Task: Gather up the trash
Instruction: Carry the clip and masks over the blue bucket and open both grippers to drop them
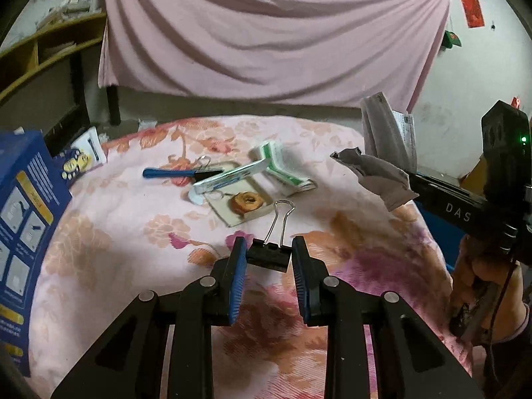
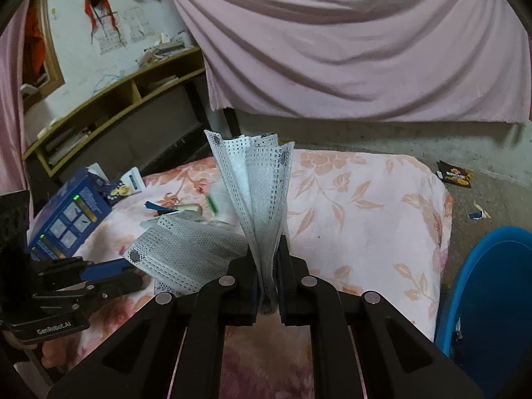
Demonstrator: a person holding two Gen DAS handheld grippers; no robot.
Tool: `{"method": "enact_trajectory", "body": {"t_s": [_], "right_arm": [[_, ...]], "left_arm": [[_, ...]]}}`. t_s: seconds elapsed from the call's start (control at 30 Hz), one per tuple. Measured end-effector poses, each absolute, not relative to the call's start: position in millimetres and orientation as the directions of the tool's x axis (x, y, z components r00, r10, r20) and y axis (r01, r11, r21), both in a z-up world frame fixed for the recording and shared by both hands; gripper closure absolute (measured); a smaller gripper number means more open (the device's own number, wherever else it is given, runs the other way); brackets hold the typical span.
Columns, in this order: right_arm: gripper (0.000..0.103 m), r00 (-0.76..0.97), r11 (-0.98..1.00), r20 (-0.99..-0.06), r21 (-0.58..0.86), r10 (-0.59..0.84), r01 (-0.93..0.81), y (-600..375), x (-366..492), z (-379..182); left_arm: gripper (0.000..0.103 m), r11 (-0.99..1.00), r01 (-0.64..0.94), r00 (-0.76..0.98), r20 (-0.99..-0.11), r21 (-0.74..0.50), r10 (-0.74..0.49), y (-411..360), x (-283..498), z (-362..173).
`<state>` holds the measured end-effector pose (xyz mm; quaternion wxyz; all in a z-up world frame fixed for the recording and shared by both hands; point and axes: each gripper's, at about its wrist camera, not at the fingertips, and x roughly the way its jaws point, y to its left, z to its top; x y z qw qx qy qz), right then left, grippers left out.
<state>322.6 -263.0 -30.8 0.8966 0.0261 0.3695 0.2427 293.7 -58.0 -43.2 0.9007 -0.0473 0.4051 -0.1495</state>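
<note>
Here the left gripper [image 1: 269,256] clamps a black binder clip [image 1: 267,258] between its pads, while the right gripper [image 2: 267,266] pinches a crumpled, perforated grey-white face mask [image 2: 256,183] fanning above its fingertips.

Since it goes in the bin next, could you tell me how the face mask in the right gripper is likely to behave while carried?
The face mask looks floppy: pinched in the right gripper, one half fans upward while the other droops left. It seems very light, thin perforated fabric, so it may flutter. The shut pads crush its folds, so slipping seems unlikely.
</note>
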Motion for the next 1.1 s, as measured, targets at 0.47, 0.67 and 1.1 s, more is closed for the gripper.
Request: {"method": "enact_trajectory", "body": {"t_s": [0.47, 0.67, 1.1], "right_arm": [[0.096, 0.829, 0.907, -0.369, 0.189, 0.421, -0.377, -323, 265, 8], [0.095, 0.919, 0.930, -0.199, 0.214, 0.341, -0.299, -364, 239, 28], [0.095, 0.996, 0.975, -0.043, 0.211, 0.083, -0.073, -427, 204, 46]], "left_arm": [[0.080, 0.931, 0.317, 0.781, -0.507, -0.180, -0.364, -118, 276, 22], [0.080, 0.903, 0.390, 0.821, -0.377, -0.178, -0.429, -153, 265, 59], [0.080, 0.830, 0.551, 0.798, -0.241, -0.081, -0.553, -239, 260, 90]]}}
